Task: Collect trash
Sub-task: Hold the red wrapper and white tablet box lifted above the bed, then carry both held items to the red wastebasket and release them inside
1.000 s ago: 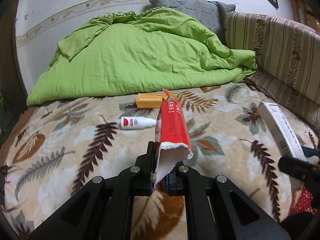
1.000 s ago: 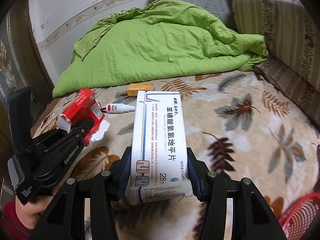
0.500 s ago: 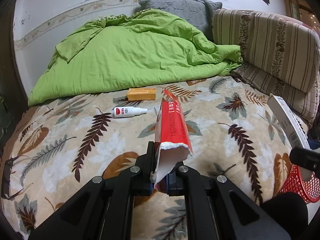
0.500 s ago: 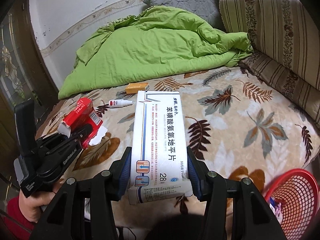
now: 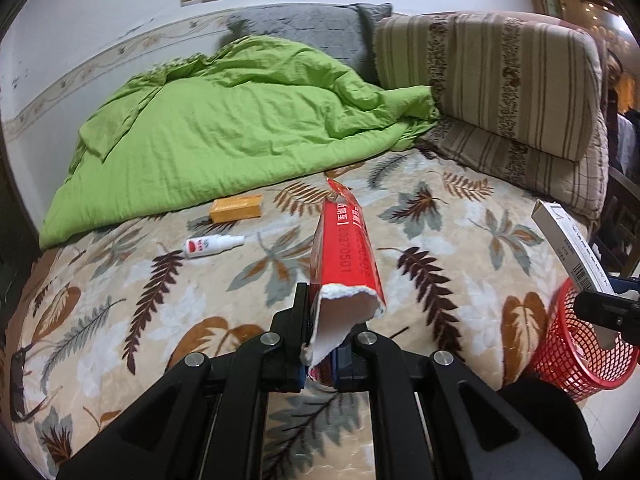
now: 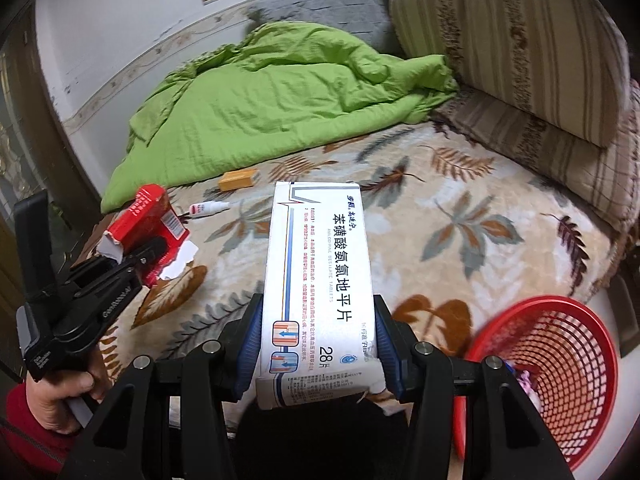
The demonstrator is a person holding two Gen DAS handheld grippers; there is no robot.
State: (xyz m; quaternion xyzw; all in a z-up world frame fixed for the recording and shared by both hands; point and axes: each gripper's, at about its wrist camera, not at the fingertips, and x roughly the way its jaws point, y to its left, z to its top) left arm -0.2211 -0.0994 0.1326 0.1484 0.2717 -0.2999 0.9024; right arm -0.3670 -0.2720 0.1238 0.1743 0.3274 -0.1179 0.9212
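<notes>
My left gripper (image 5: 322, 364) is shut on a torn red carton (image 5: 346, 256), which sticks up and forward above the leaf-patterned bed; the same carton (image 6: 150, 224) shows at the left of the right wrist view. My right gripper (image 6: 316, 350) is shut on a white medicine box (image 6: 320, 276) with blue and red print, its edge (image 5: 568, 244) seen in the left wrist view. A red mesh basket (image 6: 560, 380) stands low at the right, beside the bed, also visible as the basket (image 5: 568, 344) under the right gripper. On the bed lie an orange box (image 5: 237, 209) and a small white spray bottle (image 5: 212, 245).
A crumpled green duvet (image 5: 224, 136) covers the far half of the bed, with a grey pillow (image 5: 312, 32) behind it. Striped cushions (image 5: 492, 76) line the right side. A hand in a red sleeve (image 6: 52, 400) grips the left tool.
Both grippers have drawn back from the bed and toward the right with their boxes still held. The red basket has come into view at the lower right of both views.
</notes>
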